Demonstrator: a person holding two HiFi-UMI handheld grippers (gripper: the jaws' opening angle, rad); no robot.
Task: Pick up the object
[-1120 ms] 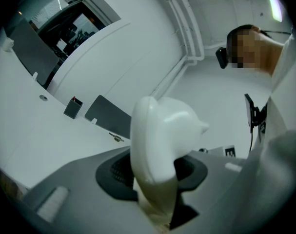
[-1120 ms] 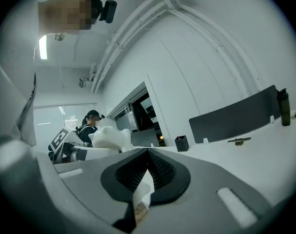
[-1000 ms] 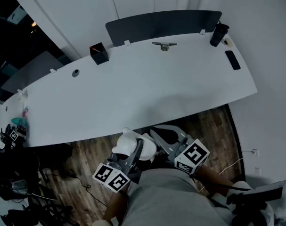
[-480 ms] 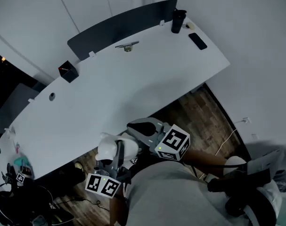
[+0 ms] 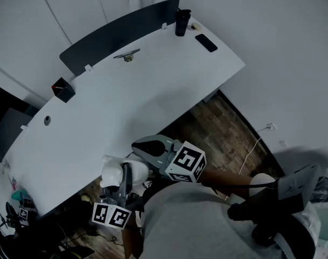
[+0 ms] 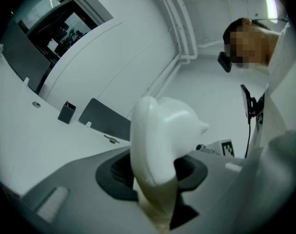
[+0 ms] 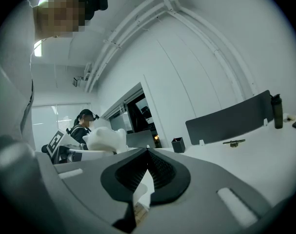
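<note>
White glossy plastic or ceramic, I can't tell which, and that's the object [image 6: 162,140]: a smooth rounded blob with a fat body, a narrower bottom and a little nub sticking out on one side. It could be a small figurine, but no view shows enough to say.

The left tool [image 6: 155,177] is pinching it low down. The narrow bottom sits between the dark pads and the bulky top pokes up well above the jaws. In the head view the object [image 5: 114,169] is off the counter [image 5: 126,107] altogether, held in the air over the wooden floor [image 5: 218,128] near the counter's front edge, right in front of the person's body. The right tool [image 7: 148,162] is pressed together with nothing in it, parked just beside the left one.

So to me the pick-up looks basically done: grabbed, lifted, clear of everything. All that's left is holding it steady. I'd worry a bit because it's slick and top-heavy and only gripped at the base, so it could pivot or slip if the squeeze eases off. The bottle [image 5: 182,21] and small black box [image 5: 62,89] on the counter sit well away from both tools.
</note>
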